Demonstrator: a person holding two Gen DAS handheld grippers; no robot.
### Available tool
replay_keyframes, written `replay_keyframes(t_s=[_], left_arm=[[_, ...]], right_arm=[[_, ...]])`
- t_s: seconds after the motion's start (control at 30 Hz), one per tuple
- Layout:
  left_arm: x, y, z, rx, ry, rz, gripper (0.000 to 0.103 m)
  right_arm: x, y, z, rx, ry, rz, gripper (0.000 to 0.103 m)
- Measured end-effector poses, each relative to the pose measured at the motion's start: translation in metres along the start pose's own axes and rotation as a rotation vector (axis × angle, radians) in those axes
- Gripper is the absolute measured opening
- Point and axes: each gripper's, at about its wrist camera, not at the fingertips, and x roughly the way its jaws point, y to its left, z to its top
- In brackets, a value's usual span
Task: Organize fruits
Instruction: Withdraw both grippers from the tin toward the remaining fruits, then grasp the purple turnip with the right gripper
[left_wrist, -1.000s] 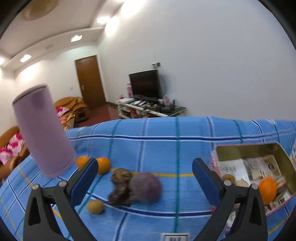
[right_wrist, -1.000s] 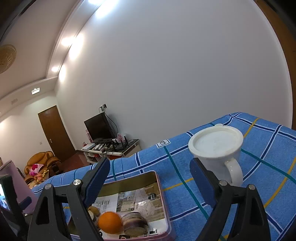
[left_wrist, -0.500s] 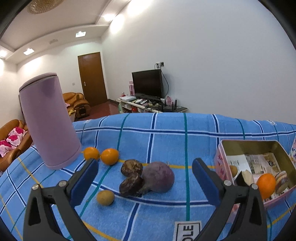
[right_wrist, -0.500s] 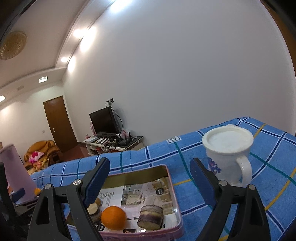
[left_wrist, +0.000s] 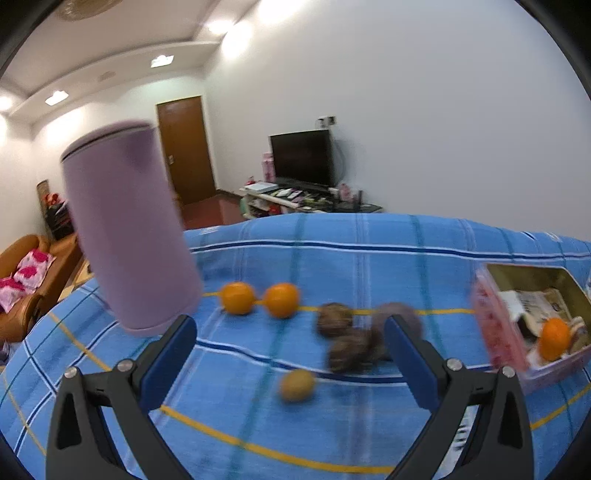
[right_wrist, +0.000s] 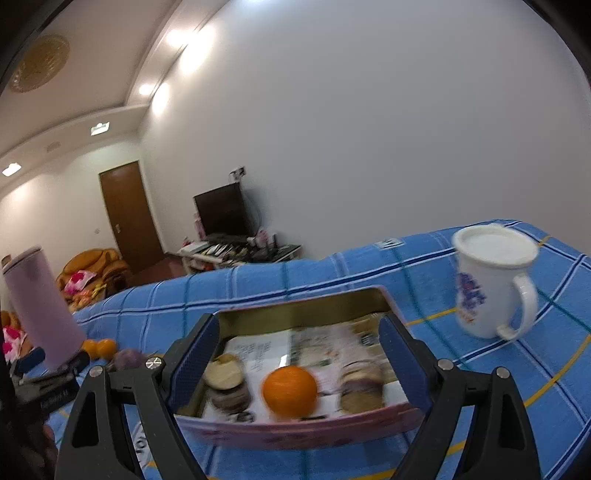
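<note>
Loose fruit: two oranges (left_wrist: 258, 303) and kiwi (left_wrist: 297, 384) on counter, tin (right_wrist: 295, 430) holding one orange. Left tongs (left_wrist: 288, 360) and right tongs (right_wrist: 299, 363) spread, empty. Advice: centre on one fruit, pinch gently.

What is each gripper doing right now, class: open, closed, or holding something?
Left gripper: open, holding nothing.
Right gripper: open, holding nothing.
</note>
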Motion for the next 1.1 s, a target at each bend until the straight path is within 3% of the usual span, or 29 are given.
replay_keyframes(t_s=[0.3, 0.53, 0.63, 0.83, 1.1], left_arm=[[0.016, 0.059, 0.0, -0.066, 0.035, 0.044, 0.103], [0.031, 0.079, -0.003, -0.081, 0.089, 0.031, 0.103], [0.036, 0.082, -0.006, -0.083, 0.122, 0.021, 0.103], [0.036, 0.076, -0.007, -0.057, 0.146, -0.033, 0.103], [0.041, 0.063, -0.011, -0.011, 0.202, -0.077, 0.103]], right_arm=[[0.016, 0.062, -0.014, -0.08, 0.076, 0.076, 0.089], [0.034, 0.108, -0.018, -0.127, 0.148, 0.167, 0.089], [0.049, 0.135, -0.024, -0.18, 0.222, 0.212, 0.089], [0.083, 0.167, -0.037, -0.258, 0.34, 0.221, 0.059], [0.116, 0.183, -0.038, -0.238, 0.412, 0.266, 0.058]])
